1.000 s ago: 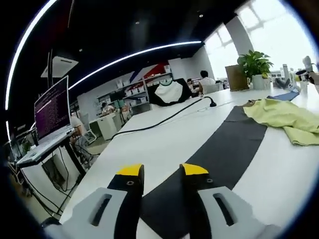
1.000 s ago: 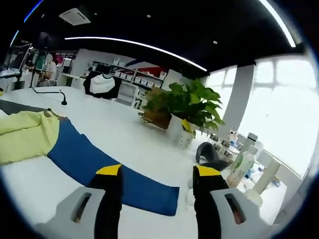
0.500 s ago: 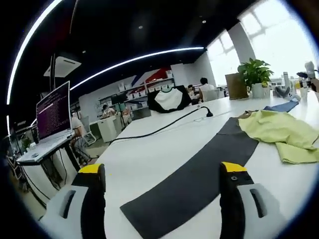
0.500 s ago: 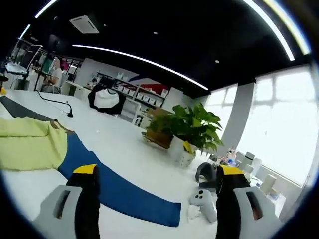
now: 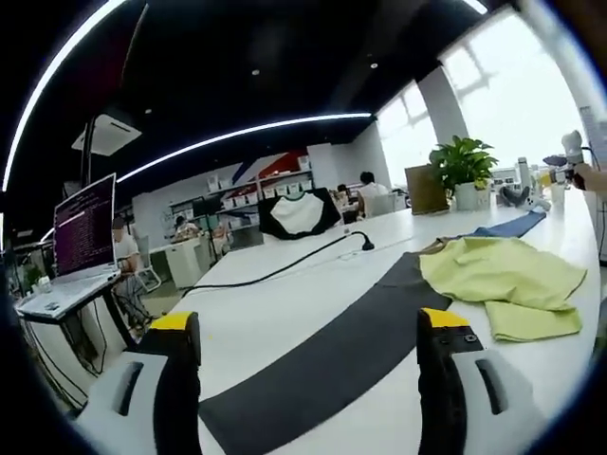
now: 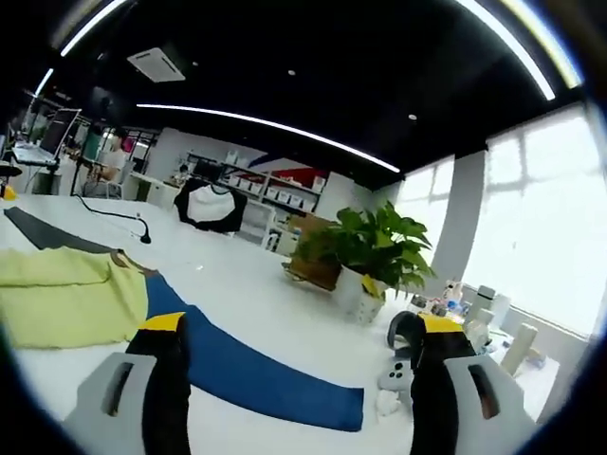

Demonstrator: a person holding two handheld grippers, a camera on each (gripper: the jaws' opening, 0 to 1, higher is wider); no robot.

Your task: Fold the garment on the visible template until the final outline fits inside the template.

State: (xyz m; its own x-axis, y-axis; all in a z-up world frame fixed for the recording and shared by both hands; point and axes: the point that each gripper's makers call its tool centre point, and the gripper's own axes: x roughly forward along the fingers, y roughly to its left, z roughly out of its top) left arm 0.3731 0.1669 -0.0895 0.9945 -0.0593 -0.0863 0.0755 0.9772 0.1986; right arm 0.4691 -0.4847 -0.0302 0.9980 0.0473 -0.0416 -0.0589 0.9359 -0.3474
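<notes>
Both grippers had backed off and spread their jaws wide — left gripper (image 5: 308, 327), right gripper (image 6: 294, 327), holding nothing. The yellow shirt (image 5: 507, 280) lay folded on the counter (image 5: 285, 303) between the dark strip (image 5: 327, 355) and blue strip (image 6: 256, 374) — looked about done.

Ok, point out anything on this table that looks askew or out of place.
The yellow-green garment lies rumpled and unevenly folded where the dark strip meets the blue strip, one flap sticking out. Nothing looks spilled or damaged.
</notes>
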